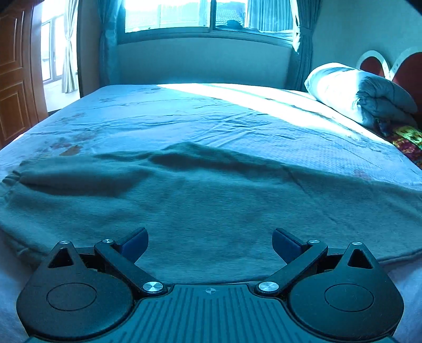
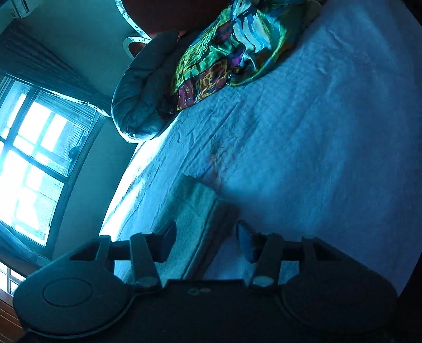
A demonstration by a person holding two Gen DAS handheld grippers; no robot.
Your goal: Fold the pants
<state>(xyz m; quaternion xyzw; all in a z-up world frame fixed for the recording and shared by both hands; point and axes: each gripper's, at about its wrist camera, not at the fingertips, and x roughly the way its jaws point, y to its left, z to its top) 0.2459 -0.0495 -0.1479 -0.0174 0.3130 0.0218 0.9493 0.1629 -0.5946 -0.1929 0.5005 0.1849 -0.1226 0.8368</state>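
Grey-green pants lie spread sideways across the near part of the bed, with a gathered cuff at the far left. My left gripper is open, low over the pants' near edge, with nothing between its pads. In the right wrist view, which is rolled on its side, the waistband end of the pants reaches in between the fingers of my right gripper. The right jaws stand open around that edge, not closed on it.
A folded grey quilt and a colourful satin pillow lie at the head of the bed. A window with curtains is beyond the bed. A wooden door stands at left.
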